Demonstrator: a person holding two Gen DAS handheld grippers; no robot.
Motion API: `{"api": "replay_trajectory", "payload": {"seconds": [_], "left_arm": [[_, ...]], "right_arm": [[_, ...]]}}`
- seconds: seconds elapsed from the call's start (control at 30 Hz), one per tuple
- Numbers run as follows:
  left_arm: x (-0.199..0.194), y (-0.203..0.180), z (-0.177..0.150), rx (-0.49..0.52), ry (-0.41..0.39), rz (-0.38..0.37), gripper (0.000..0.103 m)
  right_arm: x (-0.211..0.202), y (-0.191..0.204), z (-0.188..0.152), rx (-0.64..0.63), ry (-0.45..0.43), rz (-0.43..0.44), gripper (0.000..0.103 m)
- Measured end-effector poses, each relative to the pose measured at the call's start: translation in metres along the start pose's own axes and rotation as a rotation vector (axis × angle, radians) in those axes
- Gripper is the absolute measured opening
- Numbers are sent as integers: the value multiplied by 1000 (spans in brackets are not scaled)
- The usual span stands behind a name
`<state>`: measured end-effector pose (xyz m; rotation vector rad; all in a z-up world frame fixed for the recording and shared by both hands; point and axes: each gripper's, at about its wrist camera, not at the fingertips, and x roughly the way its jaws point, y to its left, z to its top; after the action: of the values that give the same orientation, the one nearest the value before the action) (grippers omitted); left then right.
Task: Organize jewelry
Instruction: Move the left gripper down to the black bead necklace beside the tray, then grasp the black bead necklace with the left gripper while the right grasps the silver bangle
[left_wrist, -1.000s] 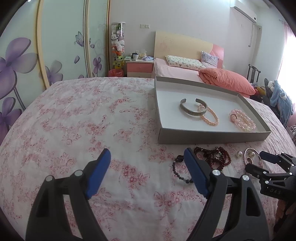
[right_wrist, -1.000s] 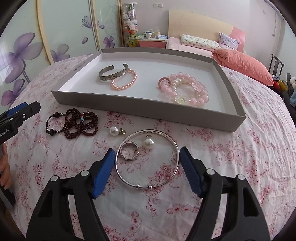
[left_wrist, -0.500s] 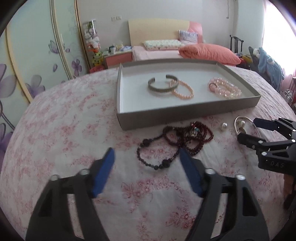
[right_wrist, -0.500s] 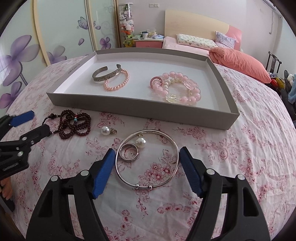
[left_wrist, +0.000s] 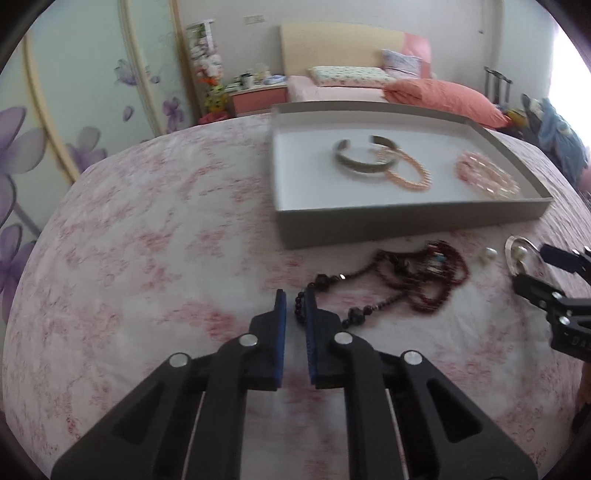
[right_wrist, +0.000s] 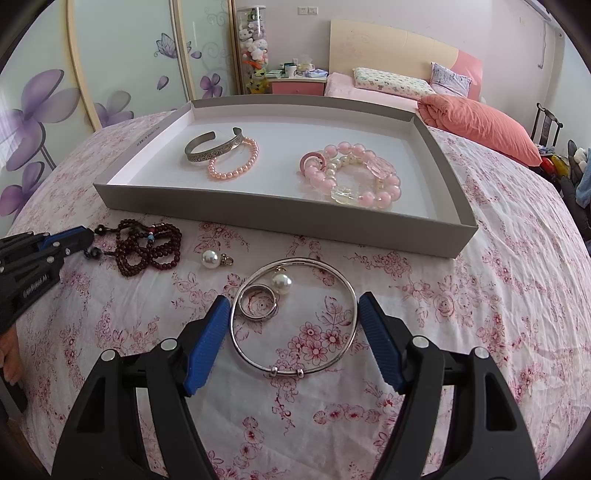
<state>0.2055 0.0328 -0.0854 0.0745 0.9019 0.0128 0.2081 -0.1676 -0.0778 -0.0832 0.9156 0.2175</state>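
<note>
**Mei:** Why is your left gripper (left_wrist: 295, 301) so low at the edge of the beads?

**Me:** I want the dark bead necklace (right_wrist: 147, 245), and it is a loose pile on the floral cloth (right_wrist: 461, 332). The only easy part is the thin strand at its left end, so I put the fingers one on each side of it. They are almost together now, with only a narrow gap. The left view is blurred, so I cannot tell if the strand is really pinched or only lies between them.

**Mei:** And the right one?

**Me:** The right gripper (right_wrist: 293, 325) is wide open and holds nothing. Its fingers stand one on each side of the silver bangle (right_wrist: 295, 317), near the rim. I judge this is a ready position for the next pick.

**Mei:** What is inside the bangle?

**Me:** A small ring (right_wrist: 257, 301) and a pearl earring (right_wrist: 281, 283), touching each other. A second pearl (right_wrist: 209, 259) lies on the cloth between the bangle and the necklace.

**Mei:** What does the tray have already?

**Me:** The grey tray (right_wrist: 277, 214) is just behind all these pieces. On its left part I see a silver cuff (right_wrist: 207, 151), and a pink pearl bracelet (right_wrist: 232, 162) leans against it. On the right part, well apart from them, is a heap of big pink bead bracelets (right_wrist: 351, 173). The middle floor between them is free, so I think the necklace can go there.
</note>
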Motion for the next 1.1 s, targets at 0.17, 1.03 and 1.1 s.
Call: {"api": "replay_trajectory", "payload": {"seconds": [0.17, 1.03, 1.1], "left_arm": [[0, 12, -1, -23, -1, 10, 11], [0, 5, -1, -3, -4, -53, 23], [0, 0, -1, 19, -6, -39, 11]], "right_arm": [[1, -2, 0, 7, 1, -3, 72], [2, -1, 0, 3, 1, -6, 72], [2, -1, 0, 2, 1, -6, 72]]}}
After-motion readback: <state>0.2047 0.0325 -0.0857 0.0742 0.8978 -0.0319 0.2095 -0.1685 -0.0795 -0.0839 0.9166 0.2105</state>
